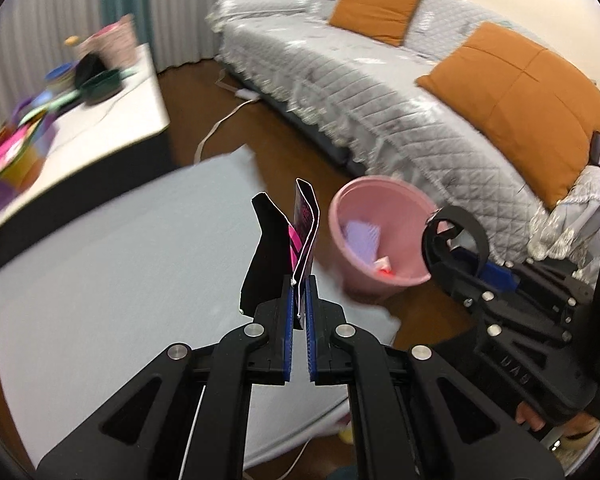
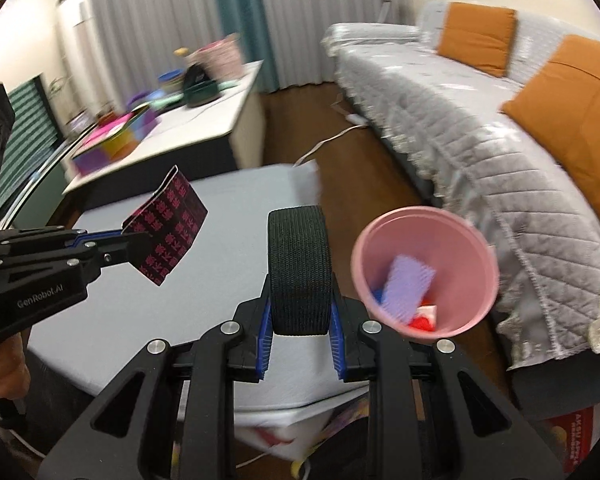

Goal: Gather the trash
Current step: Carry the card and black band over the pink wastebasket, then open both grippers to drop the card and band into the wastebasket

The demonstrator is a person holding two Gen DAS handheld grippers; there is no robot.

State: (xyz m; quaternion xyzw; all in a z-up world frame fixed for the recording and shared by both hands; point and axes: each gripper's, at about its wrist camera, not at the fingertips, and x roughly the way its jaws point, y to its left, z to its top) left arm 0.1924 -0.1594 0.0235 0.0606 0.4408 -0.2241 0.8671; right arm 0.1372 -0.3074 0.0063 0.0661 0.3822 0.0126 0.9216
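Observation:
My left gripper (image 1: 299,304) is shut on a black wrapper with pink print (image 1: 303,236), held upright above the grey table; it also shows in the right wrist view (image 2: 168,232), left of centre. My right gripper (image 2: 300,320) is shut on a black elastic band loop (image 2: 299,268); this gripper shows at the right in the left wrist view (image 1: 454,236). A pink bin (image 2: 426,270) stands on the floor between table and sofa, holding a lilac piece and red-white scraps. It also shows in the left wrist view (image 1: 376,236), just right of the wrapper.
A grey-covered low table (image 1: 112,264) lies under both grippers. A white side table (image 1: 112,120) with colourful clutter and a dark pan stands at the left. A grey quilted sofa (image 1: 380,92) with orange cushions runs along the right. A cable lies on the brown floor (image 1: 216,132).

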